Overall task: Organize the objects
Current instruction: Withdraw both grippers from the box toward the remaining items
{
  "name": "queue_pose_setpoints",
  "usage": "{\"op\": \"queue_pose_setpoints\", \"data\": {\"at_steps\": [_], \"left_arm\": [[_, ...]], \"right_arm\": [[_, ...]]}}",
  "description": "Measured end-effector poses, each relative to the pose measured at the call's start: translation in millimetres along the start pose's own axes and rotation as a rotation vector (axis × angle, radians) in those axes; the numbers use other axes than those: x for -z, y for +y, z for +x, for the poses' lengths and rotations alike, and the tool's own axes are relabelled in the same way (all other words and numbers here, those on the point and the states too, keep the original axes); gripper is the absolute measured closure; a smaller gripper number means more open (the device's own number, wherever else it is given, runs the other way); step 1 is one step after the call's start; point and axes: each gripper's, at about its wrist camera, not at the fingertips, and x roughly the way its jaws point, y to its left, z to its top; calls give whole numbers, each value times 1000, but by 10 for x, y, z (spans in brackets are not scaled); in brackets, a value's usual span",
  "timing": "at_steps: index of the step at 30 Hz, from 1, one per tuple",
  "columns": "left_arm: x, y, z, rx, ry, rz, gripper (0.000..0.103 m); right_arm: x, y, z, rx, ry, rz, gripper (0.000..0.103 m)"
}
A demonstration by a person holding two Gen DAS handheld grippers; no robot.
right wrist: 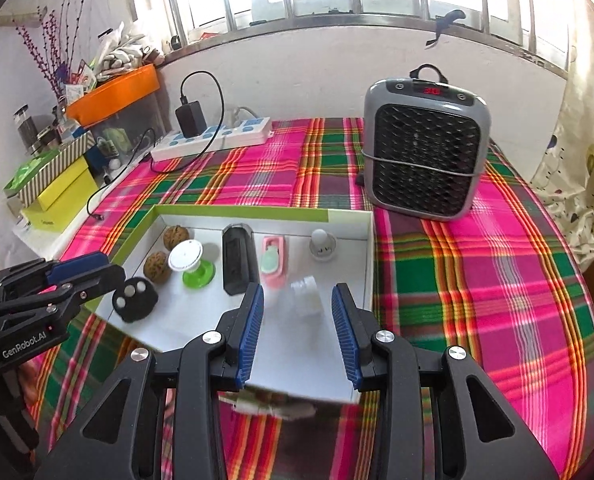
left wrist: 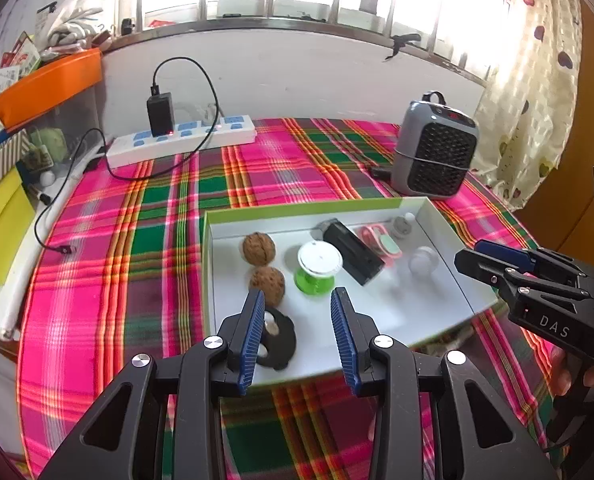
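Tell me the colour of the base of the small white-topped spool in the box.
Bright green; right wrist view shows it best.

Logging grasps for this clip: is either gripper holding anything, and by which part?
Nothing is held. The left gripper and right gripper are both open above the white box.

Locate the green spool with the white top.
The green spool with the white top stands inside the white tray, left of centre in both views, between the two brown walnuts and the black rectangular block.
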Motion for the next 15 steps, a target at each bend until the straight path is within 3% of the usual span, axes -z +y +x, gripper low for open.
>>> {"op": "queue_pose_setpoints", "data": {"at_steps": [7,15], "left_arm": [[192,-76,-103,55,7,-14,66],[438,-322,-130,99,45,43,66]], "right_arm": [[172,-28,-136,4,-5,13,65],[391,-98,-253,2,-3,32,61]]}}
